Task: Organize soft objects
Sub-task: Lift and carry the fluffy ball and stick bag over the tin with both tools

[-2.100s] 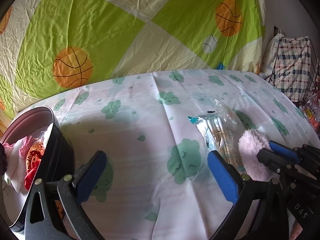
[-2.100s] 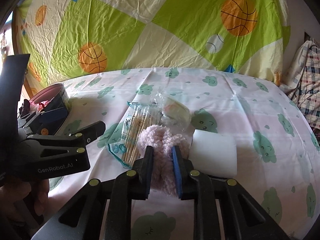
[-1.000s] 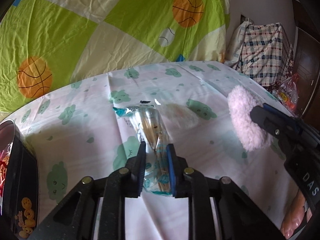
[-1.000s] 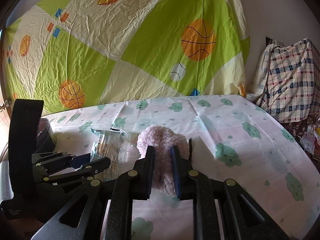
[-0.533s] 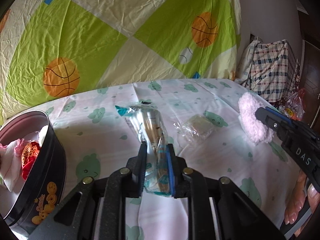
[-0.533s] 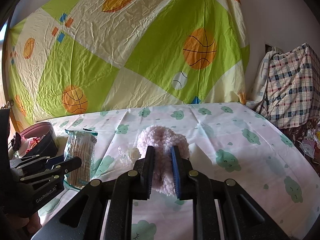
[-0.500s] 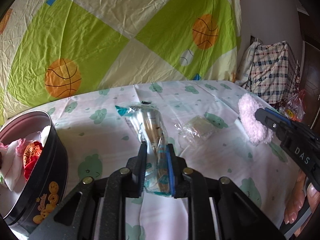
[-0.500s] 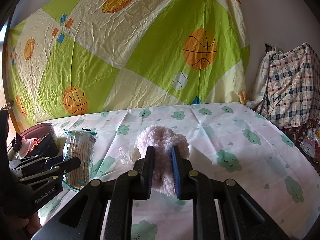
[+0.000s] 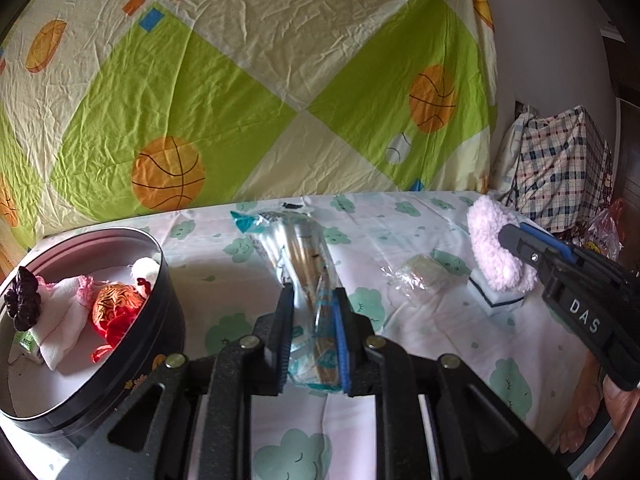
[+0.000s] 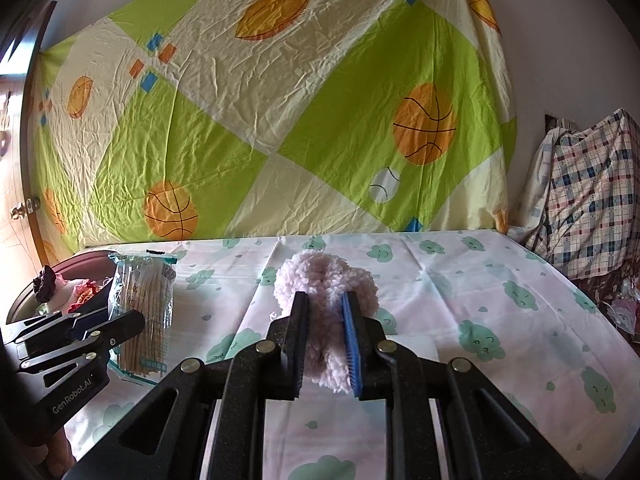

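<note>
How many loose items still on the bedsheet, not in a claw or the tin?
2. A small clear-wrapped packet lies right of the left claw; a white block sits just beyond, under the pink fluffy piece. Others may be hidden.

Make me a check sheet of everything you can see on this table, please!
Surface: white tablecloth with green cloud faces.
Job's things: round black tin holding soft bits; fluffy pink puff; clear packet of thin sticks.
Clutter: small clear wrapped square; white block.
Grippers: left gripper shut on packet; right gripper shut on puff.
Cables: nothing seen.
Surroundings: basketball-print sheet; checked cloth bundle.
</note>
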`<state>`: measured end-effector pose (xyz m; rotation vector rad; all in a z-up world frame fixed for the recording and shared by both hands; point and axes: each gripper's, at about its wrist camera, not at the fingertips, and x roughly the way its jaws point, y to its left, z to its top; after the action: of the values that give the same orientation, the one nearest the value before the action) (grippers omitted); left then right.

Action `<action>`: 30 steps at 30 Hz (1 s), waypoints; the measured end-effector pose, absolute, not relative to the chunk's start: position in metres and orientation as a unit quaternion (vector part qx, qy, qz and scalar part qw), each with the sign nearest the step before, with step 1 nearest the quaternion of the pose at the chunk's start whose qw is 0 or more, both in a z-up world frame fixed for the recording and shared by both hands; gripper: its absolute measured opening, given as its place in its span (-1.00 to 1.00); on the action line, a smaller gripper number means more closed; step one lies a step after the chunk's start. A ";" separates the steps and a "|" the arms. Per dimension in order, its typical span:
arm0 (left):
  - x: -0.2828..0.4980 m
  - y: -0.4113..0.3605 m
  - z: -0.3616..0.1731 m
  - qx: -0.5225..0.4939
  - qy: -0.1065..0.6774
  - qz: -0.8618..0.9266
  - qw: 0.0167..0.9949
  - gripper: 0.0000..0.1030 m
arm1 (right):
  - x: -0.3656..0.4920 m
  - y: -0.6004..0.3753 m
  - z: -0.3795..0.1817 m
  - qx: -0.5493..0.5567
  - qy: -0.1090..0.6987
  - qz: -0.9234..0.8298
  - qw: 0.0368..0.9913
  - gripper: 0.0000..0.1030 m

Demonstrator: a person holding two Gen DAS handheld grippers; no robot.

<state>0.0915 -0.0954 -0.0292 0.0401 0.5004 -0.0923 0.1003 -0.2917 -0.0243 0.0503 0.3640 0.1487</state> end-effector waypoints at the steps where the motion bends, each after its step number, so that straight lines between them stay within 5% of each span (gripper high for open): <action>1: 0.090 -0.094 -0.029 0.020 0.246 -0.045 0.968 -0.68 | 0.100 -0.288 -0.024 0.022 0.179 0.077 0.981 -0.64; 30: 0.060 -0.039 -0.022 -0.006 0.212 0.001 0.977 -0.68 | 0.083 -0.200 -0.022 -0.007 0.163 0.149 0.975 -0.63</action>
<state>0.0598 -0.0393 -0.0218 -0.0113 0.4281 0.0024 0.0830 -0.2004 -0.0220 -0.0149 0.3278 0.3007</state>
